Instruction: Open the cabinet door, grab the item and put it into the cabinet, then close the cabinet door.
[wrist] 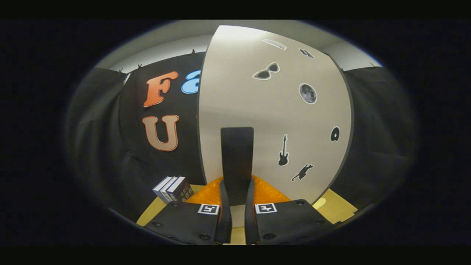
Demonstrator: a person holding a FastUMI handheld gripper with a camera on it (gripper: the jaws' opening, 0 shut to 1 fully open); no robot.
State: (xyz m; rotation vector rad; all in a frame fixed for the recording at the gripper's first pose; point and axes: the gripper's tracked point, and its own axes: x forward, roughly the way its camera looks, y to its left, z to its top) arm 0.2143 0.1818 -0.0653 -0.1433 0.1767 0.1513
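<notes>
A pale cabinet door (257, 110) with small dark stickers fills the centre of the frame. At lower centre, the gripper (237, 191) pinches the door's upright black handle (237, 158) between its narrowed fingers. At lower left, small dark boxes (173, 189) sit on a yellow table (338, 208).

White stickered cabinet door (257, 110), dark handle (237, 162)
</notes>
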